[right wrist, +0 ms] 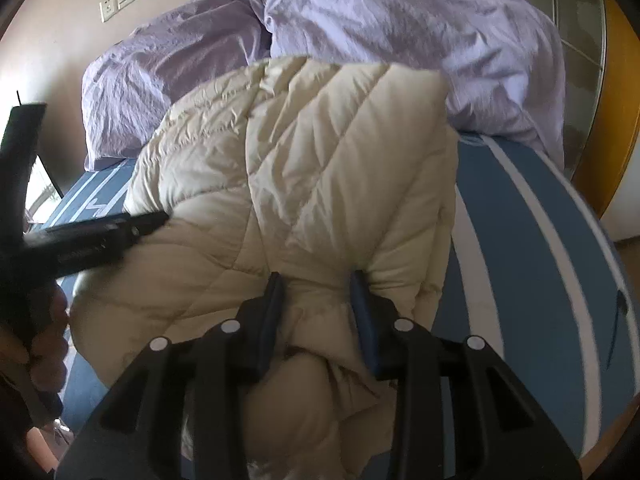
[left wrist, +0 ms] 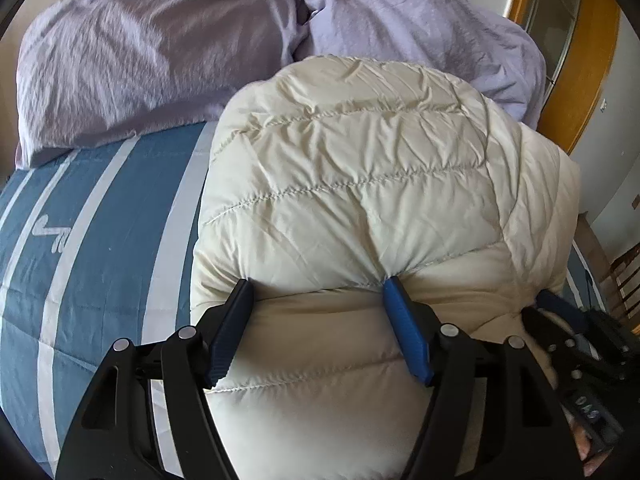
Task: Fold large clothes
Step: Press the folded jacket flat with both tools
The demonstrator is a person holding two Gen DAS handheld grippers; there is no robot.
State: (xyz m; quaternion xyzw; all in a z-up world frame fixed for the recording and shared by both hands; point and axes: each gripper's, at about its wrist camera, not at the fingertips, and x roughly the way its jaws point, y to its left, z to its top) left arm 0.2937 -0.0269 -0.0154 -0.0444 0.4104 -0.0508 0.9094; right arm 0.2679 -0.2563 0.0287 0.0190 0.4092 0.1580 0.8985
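We see a cream quilted down jacket [left wrist: 360,184] lying bunched on a bed's blue bedspread with white stripes [left wrist: 100,208], just in front of two lilac pillows [left wrist: 132,60]. Our left gripper [left wrist: 318,292] stands spread wide, its fingers pressing into a thick fold at the jacket's near edge. Our right gripper [right wrist: 316,280] sits narrower, its fingers pinching a puffy ridge of the same jacket near the jacket's right side. In the right wrist view the left gripper crosses the left edge, blurred.
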